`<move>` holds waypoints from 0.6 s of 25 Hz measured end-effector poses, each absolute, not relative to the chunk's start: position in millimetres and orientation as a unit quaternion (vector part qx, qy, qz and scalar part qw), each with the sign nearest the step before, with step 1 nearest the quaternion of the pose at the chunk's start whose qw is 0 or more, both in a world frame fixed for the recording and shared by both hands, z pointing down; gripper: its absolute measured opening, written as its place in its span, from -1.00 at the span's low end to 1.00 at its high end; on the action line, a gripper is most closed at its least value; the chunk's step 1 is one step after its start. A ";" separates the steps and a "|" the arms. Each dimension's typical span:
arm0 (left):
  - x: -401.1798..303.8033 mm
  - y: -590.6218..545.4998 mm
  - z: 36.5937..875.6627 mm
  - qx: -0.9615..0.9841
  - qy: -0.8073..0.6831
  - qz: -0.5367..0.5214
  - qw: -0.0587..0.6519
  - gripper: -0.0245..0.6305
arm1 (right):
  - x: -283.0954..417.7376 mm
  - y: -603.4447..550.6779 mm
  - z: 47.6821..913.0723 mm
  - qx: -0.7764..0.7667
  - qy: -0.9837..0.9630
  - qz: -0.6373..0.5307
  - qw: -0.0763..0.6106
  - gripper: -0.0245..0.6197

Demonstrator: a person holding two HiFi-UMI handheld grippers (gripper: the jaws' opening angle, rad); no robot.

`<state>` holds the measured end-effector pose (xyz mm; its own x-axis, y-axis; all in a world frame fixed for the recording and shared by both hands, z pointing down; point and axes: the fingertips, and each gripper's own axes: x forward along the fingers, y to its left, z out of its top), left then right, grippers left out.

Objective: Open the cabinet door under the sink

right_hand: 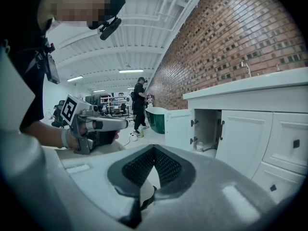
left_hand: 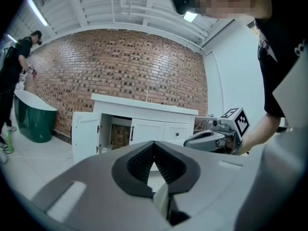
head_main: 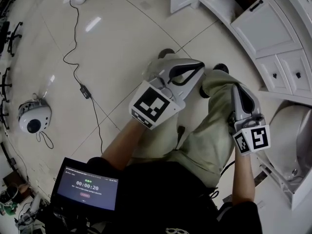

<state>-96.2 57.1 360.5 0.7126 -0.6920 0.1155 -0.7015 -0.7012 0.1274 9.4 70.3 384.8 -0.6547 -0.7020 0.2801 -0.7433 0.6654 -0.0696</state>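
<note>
The white sink cabinet (left_hand: 144, 117) stands against a brick wall. Its left door (left_hand: 85, 133) is swung open, and pipework shows in the dark space behind it. The door beside it (left_hand: 147, 131) is closed. In the right gripper view the same open door (right_hand: 179, 123) and closed door (right_hand: 243, 138) lie to the right. From the head view the cabinet (head_main: 265, 26) is at the top right, a good way from both grippers. My left gripper (head_main: 199, 67) and right gripper (head_main: 237, 87) hang above the person's knees, both shut and empty. Each shows in the other's view: the right gripper (left_hand: 211, 137), the left gripper (right_hand: 103, 125).
A dark green tub (left_hand: 31, 120) and a standing person (left_hand: 14, 66) are left of the cabinet. On the tiled floor lie a round white device (head_main: 34, 117) and a black cable (head_main: 78, 72). A tablet (head_main: 87, 186) showing a timer sits low left. A white tub (head_main: 297, 140) is at the right.
</note>
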 end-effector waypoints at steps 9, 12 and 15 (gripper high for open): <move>-95.3 57.4 359.7 0.922 -0.378 0.029 0.081 -0.87 | 9.1 70.4 384.6 0.398 -0.906 0.089 0.117 -0.95; -95.1 58.1 359.6 0.922 -0.378 0.029 0.081 -0.87 | 9.0 71.0 384.4 0.398 -0.906 0.089 0.116 -0.95; -95.0 58.3 359.5 0.922 -0.378 0.029 0.080 -0.87 | 9.0 71.3 384.4 0.398 -0.906 0.088 0.117 -0.95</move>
<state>-95.0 58.3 359.5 0.7125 -0.6922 0.1146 -0.7016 -0.7013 0.1263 9.0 71.3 384.4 -0.6560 -0.7002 0.2816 -0.7415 0.6676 -0.0675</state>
